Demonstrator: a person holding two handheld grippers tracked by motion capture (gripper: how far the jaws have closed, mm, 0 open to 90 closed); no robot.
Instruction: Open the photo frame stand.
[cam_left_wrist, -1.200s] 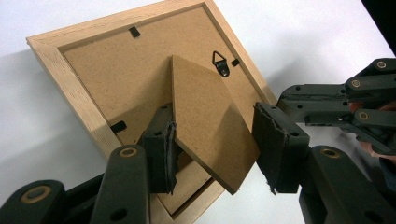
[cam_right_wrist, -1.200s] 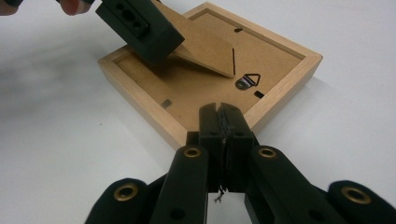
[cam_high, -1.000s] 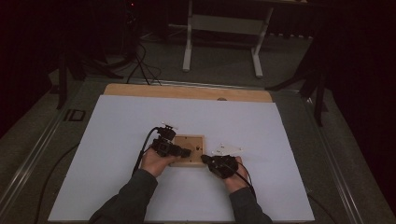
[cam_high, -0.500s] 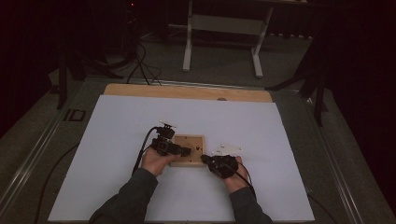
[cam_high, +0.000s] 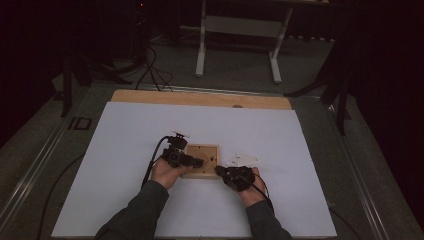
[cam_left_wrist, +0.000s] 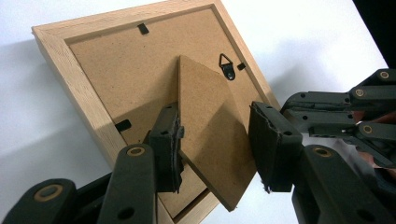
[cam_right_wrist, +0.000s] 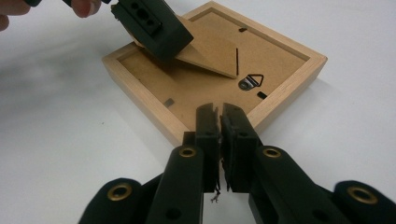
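Little has shifted since the earlier frames: both hands are kept at the picture frame (cam_high: 201, 160), while the left claw (cam_left_wrist: 217, 144) has just been narrowed around the frame's cardboard stand (cam_left_wrist: 210, 135), which is lifted off the backing and sits between the jaws. One pad is seen against the stand; the other is apart from it, so the stand is not yet clamped. The right claw (cam_right_wrist: 219, 123) is almost closed, with nothing between its jaws, its tips just beside the frame's near corner. The frame is laid face down on the white tabletop (cam_high: 125, 135), with its hanging hook (cam_right_wrist: 251, 82) upward.
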